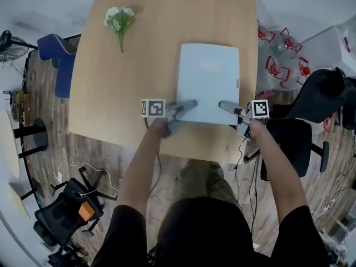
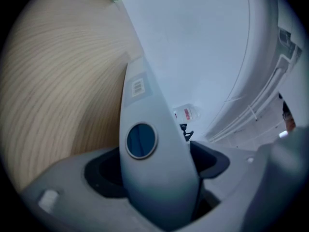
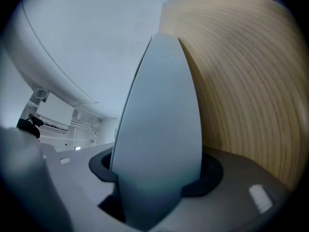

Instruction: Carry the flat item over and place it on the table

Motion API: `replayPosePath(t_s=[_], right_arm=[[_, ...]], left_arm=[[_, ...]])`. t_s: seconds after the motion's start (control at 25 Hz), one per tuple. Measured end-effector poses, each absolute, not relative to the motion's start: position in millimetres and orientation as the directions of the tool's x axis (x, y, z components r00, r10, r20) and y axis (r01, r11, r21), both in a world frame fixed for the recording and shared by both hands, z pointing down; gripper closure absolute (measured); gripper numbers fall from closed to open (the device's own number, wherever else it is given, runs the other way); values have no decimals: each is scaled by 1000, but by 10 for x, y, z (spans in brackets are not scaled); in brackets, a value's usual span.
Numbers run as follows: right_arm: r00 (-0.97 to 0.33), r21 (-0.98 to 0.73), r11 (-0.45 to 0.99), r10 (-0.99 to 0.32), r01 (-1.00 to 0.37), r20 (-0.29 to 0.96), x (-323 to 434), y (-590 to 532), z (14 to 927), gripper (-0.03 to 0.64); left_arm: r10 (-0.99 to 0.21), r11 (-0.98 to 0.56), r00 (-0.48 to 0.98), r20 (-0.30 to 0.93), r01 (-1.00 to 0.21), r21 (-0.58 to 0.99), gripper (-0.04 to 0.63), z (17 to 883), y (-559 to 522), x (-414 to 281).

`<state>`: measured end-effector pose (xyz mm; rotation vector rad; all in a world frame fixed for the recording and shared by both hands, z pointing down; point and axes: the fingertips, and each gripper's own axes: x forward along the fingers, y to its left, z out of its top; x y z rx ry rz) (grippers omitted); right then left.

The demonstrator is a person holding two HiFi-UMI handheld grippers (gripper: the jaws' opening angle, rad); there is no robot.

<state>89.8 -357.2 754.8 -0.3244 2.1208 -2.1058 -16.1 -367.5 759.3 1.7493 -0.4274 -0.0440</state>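
Note:
A flat white rectangular slab lies over the right half of the wooden table; whether it rests on the wood I cannot tell. My left gripper is shut on its near left corner, and my right gripper is shut on its near right corner. In the left gripper view the slab stands edge-on between the jaws, showing a round dark pad, with the table beside it. The right gripper view has the slab's edge filling the jaws, next to the tabletop.
A small bunch of white flowers lies on the table's far left. A blue chair stands left of the table, a black chair at its right. Clear boxes with red clips sit beyond the right edge.

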Motion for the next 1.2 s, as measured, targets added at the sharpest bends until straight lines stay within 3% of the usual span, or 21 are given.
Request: replayPosePath(t_s=[0.2,0.28,0.36,0.48,0.68,1.08,1.2], right_arm=[[-963,-988,82,-246,-132,108,832,-3604,7549,277],[-945,-962,122,-251,-244,208,852,-3564,7595,213],[-897,-913,110,-266,-393,354,981,-3532,7705,196],[-830,-838,152,-313,-524,463,1149,-3546,7699,170],[-698,-742,149,-498,-654,515,1520,-3559,7569,209],[-658,-688,146,-484,-711,577,1335,-3386,7759,252],[-651,-666,160,-462,-729,602,1349,-3364,7771,265]], left_arm=[[-313,-148,911,267,-324,934,192,7664,-3684,-234],[-327,-144,898,295,-355,924,190,7682,-3675,-256],[-338,-138,890,305,-368,920,190,7689,-3679,-264],[-355,-139,880,317,-385,913,190,7696,-3682,-259],[-351,-151,865,358,-430,890,202,7715,-3656,-216],[-359,-188,849,387,-472,861,187,7699,-3635,-181],[-456,-214,778,432,-567,795,166,7692,-3688,-327]])
